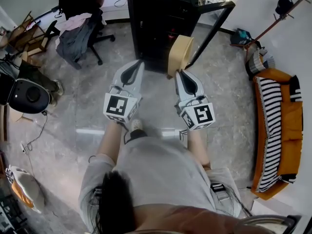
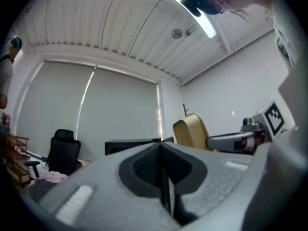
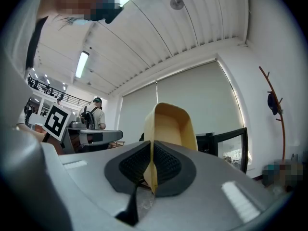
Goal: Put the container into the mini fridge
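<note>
The tan container (image 1: 180, 54) is held edge-on in my right gripper (image 1: 182, 72), whose jaws are shut on its rim; it rises above the pads in the right gripper view as a container (image 3: 168, 126). It hangs just in front of the black mini fridge (image 1: 163, 21), whose glass door (image 1: 214, 26) stands swung open to the right. My left gripper (image 1: 137, 67) is shut with nothing between its pads, level with the right one and to its left. From the left gripper view, I see the container (image 2: 191, 131), the right gripper and the fridge top (image 2: 137, 143).
A black office chair (image 1: 80, 26) draped with clothes stands left of the fridge. An orange sofa (image 1: 278, 130) with a striped cushion lines the right wall. A coat stand (image 1: 278, 18) is at far right. A black round appliance (image 1: 27, 95) sits at left on the marble floor.
</note>
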